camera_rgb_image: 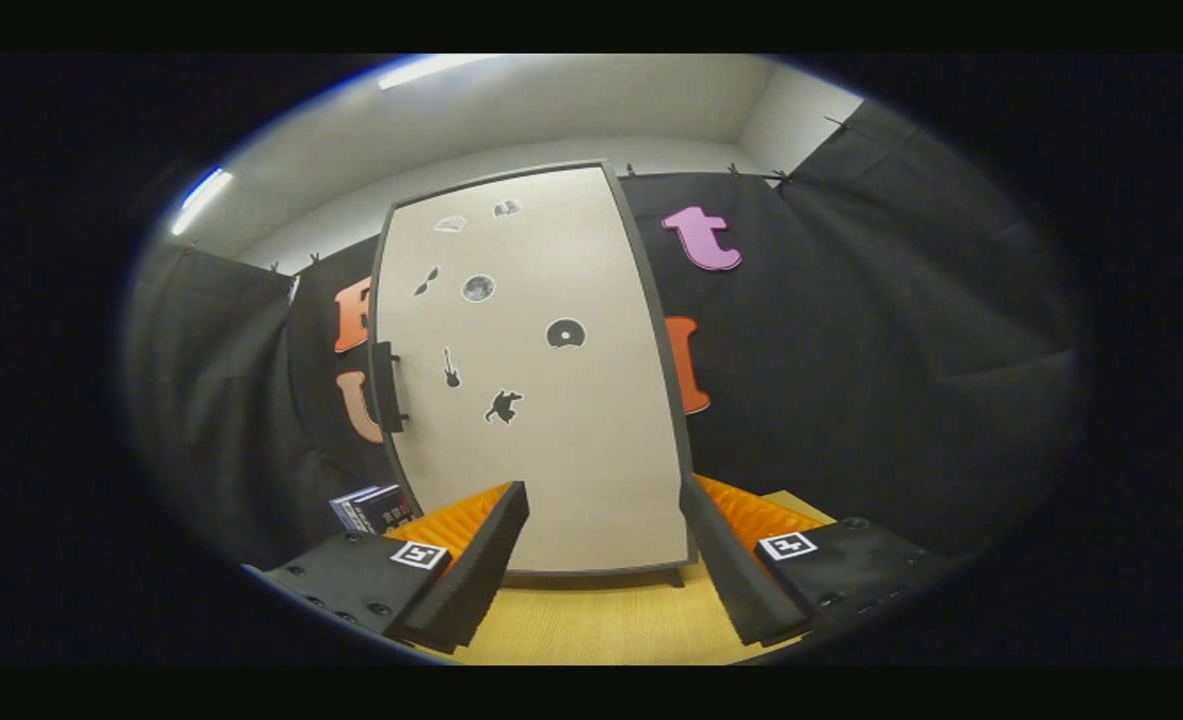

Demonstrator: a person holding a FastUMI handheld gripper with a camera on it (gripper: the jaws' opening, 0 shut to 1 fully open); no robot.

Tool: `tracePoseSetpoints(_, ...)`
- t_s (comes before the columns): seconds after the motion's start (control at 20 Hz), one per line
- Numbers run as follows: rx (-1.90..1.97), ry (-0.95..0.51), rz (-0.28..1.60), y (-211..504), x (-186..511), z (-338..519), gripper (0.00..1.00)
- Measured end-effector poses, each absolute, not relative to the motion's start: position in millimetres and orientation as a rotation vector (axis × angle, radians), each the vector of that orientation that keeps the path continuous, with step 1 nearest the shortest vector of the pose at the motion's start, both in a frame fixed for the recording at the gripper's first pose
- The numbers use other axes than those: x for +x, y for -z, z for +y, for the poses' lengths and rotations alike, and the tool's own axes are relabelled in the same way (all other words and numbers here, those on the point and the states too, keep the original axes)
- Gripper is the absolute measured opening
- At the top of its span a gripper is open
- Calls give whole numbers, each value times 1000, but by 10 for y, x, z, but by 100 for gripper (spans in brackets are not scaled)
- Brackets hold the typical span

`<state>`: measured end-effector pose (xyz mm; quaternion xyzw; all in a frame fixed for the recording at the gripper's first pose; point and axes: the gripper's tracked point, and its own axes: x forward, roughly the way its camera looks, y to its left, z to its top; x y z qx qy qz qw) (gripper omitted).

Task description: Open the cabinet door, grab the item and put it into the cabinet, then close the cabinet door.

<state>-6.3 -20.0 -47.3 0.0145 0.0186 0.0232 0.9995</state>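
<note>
Two tool (606,560) fingers spread empty, partly hiding the boxed item (375,507).

Beige cabinet door (541,380) (black stickers, dark handle (387,386)), light wooden table (601,620).

The door (541,380) is looking smooth and matt, like painted board, with a dark edge. Flat stickers (565,333) are sitting on it. Its handle (387,386) is looking like dull dark plastic. The table (601,620) is showing pale wood grain. The wall (851,350) is hanging as soft matt cloth. The open fingers (471,570) are looking matt with ribbed pads.
</note>
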Motion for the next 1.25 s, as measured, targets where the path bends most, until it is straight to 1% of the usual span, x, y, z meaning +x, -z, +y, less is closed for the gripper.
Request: tracePoseSetpoints(1.25, 28, -51, 45, 491, -103, -165, 98)
